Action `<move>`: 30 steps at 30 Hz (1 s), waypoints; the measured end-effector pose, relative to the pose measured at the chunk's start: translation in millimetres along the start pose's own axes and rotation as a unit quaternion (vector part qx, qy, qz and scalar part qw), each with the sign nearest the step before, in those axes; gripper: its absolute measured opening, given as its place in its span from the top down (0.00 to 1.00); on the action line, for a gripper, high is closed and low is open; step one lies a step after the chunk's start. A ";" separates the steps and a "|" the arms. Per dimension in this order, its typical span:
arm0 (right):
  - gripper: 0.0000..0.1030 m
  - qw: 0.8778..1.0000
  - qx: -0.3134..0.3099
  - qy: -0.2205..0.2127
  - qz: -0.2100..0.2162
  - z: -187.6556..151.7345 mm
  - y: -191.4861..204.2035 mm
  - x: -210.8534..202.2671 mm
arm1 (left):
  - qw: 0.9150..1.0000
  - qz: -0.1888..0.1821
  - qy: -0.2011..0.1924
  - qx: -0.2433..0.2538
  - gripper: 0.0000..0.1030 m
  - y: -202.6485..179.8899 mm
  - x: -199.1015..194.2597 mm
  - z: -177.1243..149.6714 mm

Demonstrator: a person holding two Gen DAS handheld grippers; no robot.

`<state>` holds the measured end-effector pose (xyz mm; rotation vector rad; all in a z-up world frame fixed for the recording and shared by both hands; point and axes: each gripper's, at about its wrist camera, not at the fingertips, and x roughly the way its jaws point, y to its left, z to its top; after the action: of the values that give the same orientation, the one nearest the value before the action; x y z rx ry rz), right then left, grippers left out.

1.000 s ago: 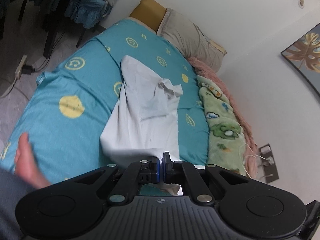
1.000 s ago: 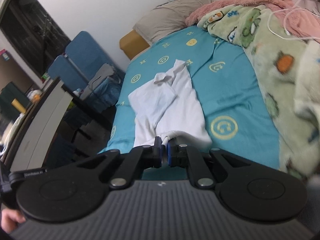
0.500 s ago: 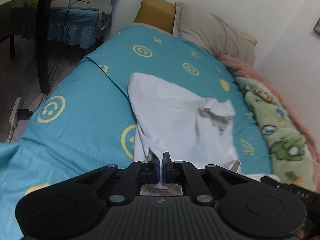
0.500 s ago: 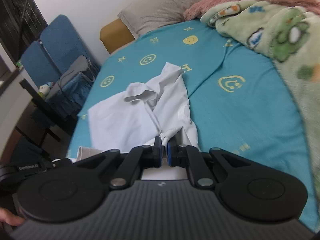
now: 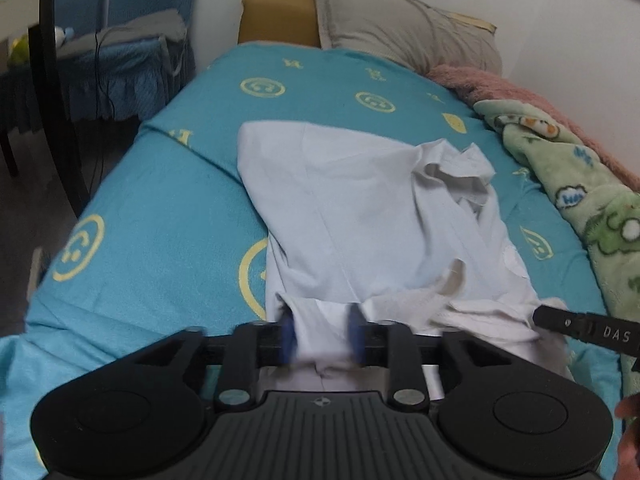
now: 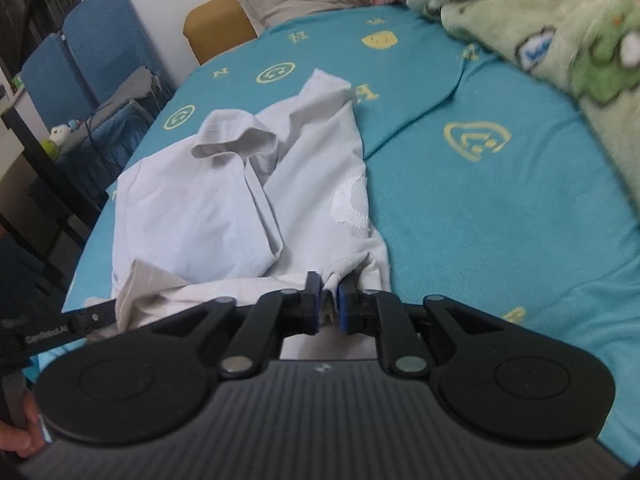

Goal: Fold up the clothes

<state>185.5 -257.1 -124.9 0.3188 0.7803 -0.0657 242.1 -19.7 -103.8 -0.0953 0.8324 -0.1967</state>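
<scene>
A white shirt (image 5: 360,208) lies on the teal smiley-print bedsheet (image 5: 160,220), its near hem doubled back onto itself and its collar (image 6: 236,136) crumpled. My left gripper (image 5: 322,330) sits low at the shirt's near left edge. Its jaws are opening, the blue pads stand wide apart and the hem lies loose between them. My right gripper (image 6: 328,304) is at the near right edge of the shirt (image 6: 192,208). Its jaws are also opening, with a narrow gap and a bunched fold of hem in it. In the left wrist view one of the right gripper's fingers (image 5: 560,318) rests on the hem.
A green cartoon blanket (image 5: 580,184) and a pink one (image 5: 520,92) run along the bed's right side. A grey pillow (image 5: 408,28) lies at the head. Blue chairs (image 6: 92,52) and a dark table leg (image 5: 52,100) stand off the bed's left edge.
Both grippers came down and forward, laying the shirt's near hem onto the bed. Their jaws, shut on the hem before, now stand apart, the left wider than the right.
</scene>
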 end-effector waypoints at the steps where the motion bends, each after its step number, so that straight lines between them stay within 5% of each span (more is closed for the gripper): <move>1: 0.43 1.000 -0.005 -0.008 -0.003 0.1 2.2 -9.5 | 1.000 0.005 -0.009 0.005 0.41 -3.8 -11.9 -1.0; 2: 0.21 1.000 -0.008 -0.020 -0.002 -0.5 3.8 -20.4 | 1.000 0.007 -0.017 0.009 0.40 -6.6 -23.2 -1.4; 3: 0.16 0.999 -0.008 -0.032 0.000 -1.4 5.2 -32.3 | 1.000 0.007 -0.025 0.013 0.37 -9.3 -34.5 -1.7; 7: 0.17 0.999 -0.017 -0.050 0.002 -5.6 11.8 -75.2 | 0.998 0.009 -0.049 0.022 0.22 -19.4 -78.8 -8.9; 15: 0.17 0.995 -0.034 -0.093 -0.006 -34.1 20.7 -153.1 | 0.993 0.020 -0.107 0.044 0.10 -43.7 -157.2 -39.1; 30: 0.17 0.991 -0.064 -0.110 0.044 -78.7 34.4 -174.2 | 0.992 0.024 -0.118 0.039 0.09 -21.8 -179.7 -86.9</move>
<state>14.0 -210.6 -46.3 0.2200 0.5477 0.0321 56.7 -3.8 -28.3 -0.0243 0.5891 -0.1676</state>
